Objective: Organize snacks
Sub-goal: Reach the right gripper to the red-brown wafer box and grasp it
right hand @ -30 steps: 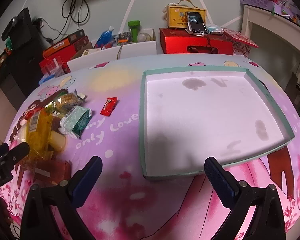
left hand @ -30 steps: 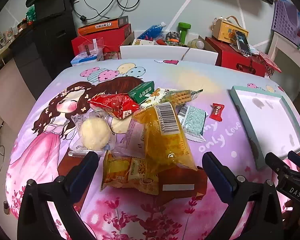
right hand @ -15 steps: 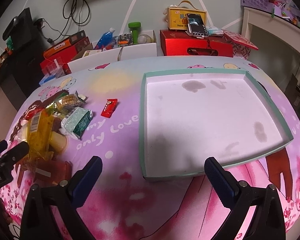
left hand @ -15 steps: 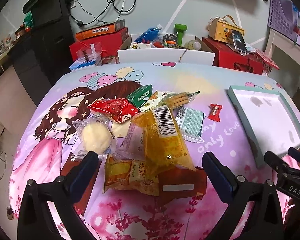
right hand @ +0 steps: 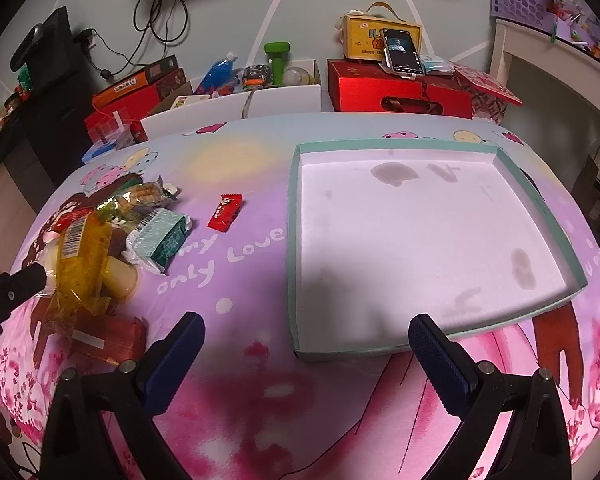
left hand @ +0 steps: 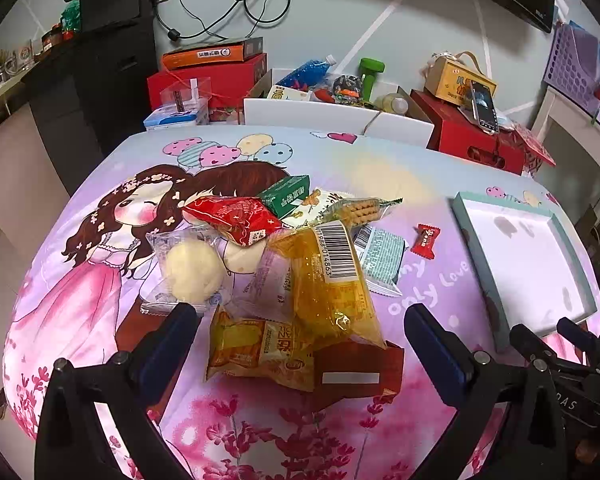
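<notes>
A pile of snacks lies on the cartoon tablecloth: a yellow barcode bag (left hand: 328,280), an orange packet (left hand: 260,348), a brown box (left hand: 360,376), a clear-wrapped bun (left hand: 192,270), a red pack (left hand: 236,214), a green box (left hand: 286,194) and a teal-white pack (left hand: 380,258). A small red candy (left hand: 426,240) lies apart, also in the right wrist view (right hand: 225,212). My left gripper (left hand: 300,320) is open just before the pile. A shallow teal-rimmed tray (right hand: 296,240) is empty; my right gripper (right hand: 306,340) is open at its near edge.
Beyond the table's far edge stand red boxes (right hand: 396,92), a yellow carton with a phone (right hand: 380,36), white bins of clutter (left hand: 324,108) and a black cabinet (left hand: 100,60). The right gripper shows at the lower right of the left wrist view (left hand: 556,340).
Both grippers have pulled back and up slightly, so the table appears a little farther. Nothing on the table has moved; both stay open.
</notes>
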The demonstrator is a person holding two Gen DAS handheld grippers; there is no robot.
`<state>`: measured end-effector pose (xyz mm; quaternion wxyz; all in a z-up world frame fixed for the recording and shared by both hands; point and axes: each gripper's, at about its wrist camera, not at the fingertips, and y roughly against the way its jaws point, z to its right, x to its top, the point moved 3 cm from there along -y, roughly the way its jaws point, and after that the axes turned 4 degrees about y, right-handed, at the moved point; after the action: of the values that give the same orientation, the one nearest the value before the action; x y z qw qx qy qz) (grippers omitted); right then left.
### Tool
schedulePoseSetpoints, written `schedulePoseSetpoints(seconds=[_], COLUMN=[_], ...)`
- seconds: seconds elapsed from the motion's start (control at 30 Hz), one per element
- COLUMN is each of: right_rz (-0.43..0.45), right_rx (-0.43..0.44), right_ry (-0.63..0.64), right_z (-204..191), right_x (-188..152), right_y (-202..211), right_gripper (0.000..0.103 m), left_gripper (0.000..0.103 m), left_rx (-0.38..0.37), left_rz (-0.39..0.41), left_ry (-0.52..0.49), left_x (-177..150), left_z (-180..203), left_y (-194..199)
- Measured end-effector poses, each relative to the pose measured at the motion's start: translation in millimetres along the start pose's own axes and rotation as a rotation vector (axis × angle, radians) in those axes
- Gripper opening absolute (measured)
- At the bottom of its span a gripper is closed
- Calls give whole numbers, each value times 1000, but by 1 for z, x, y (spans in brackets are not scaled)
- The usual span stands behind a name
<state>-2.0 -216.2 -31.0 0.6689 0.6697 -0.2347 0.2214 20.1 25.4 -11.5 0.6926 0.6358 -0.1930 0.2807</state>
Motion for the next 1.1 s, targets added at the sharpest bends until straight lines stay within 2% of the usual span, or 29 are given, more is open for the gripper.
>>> schedulePoseSetpoints(seconds=[0.13,0.33,0.53,0.8,1.1], right_rz=[-1,13,14,-48,-109], right_rx=[6,51,146,310,350], right_ry=[4,42,95,126,173], right_z=[-2,-19,-51,-104,-141], right_x=[0,3,6,3,-11], right_y=[0,1,-4,-27,-48], right_gripper=[103,103,103,103,103], left_gripper=[103,103,103,103,103], left_rx=[3,27,36,91,40], left_rz=[2,-5,-10,-149,-257], left_ry=[11,100,131,165,264], left_x=[1,4,5,-7,-20], left_z=[-4,-27,-44,-63,-79], left_y=[2,4,5,-26,-49])
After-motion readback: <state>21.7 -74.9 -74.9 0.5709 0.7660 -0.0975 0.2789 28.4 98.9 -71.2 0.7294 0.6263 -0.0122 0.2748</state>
